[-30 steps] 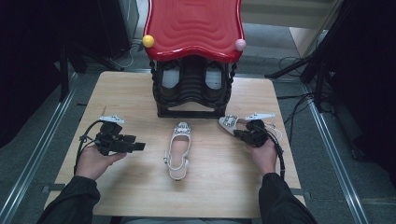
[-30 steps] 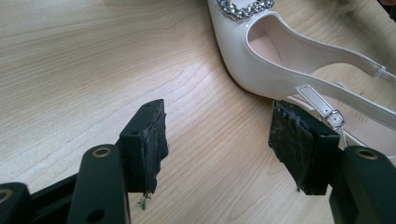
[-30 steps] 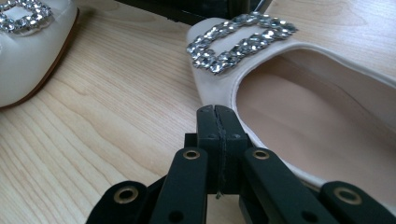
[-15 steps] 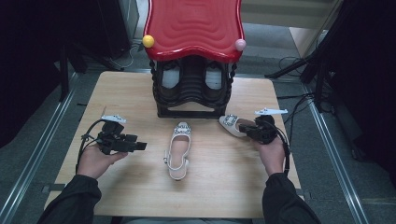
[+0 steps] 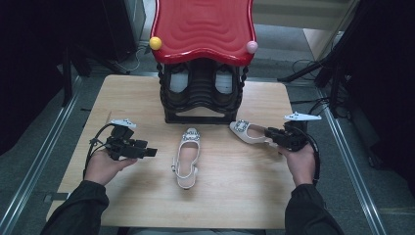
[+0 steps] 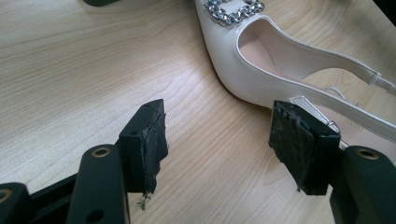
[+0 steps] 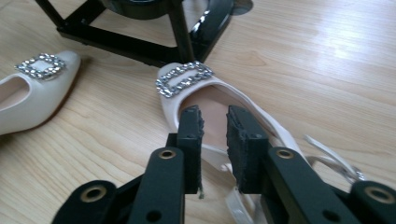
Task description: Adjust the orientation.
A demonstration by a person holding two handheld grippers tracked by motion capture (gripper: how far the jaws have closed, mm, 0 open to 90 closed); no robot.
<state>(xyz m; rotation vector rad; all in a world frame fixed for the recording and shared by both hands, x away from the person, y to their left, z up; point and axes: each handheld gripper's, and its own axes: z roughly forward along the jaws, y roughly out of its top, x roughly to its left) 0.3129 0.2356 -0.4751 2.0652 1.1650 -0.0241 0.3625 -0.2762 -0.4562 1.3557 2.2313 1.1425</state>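
**Two cream slingback shoes on a wooden counter, one tool at each**

Right shoe (image 5: 247,133) — cream, pointed toe, square rhinestone buckle on the vamp, thin heel strap with a small metal buckle trailing loose; lying flat on the counter (image 5: 244,196) just in front of the black stand's right foot, toe toward the stand. Right tool (image 5: 270,133) over its heel end, jaws narrowly parted after just having been opening; in the right gripper view (image 7: 214,125) pads poised above the shoe's rim and insole, a gap showing between them, nothing pinched.

Left shoe (image 5: 185,155) — same make, at mid-counter, toe pointing to the stand, heel strap nearest the person. Left tool (image 5: 149,152) level beside it, jaws wide apart and empty; in the left gripper view (image 6: 219,140) bare wood between the pads, the shoe (image 6: 280,65) just beyond.

Behind both: black stand (image 5: 203,95) under a red wavy top (image 5: 203,27), with a yellow ball (image 5: 155,43) and a pink ball (image 5: 251,47) at its front corners — close ahead of the right shoe's toe.
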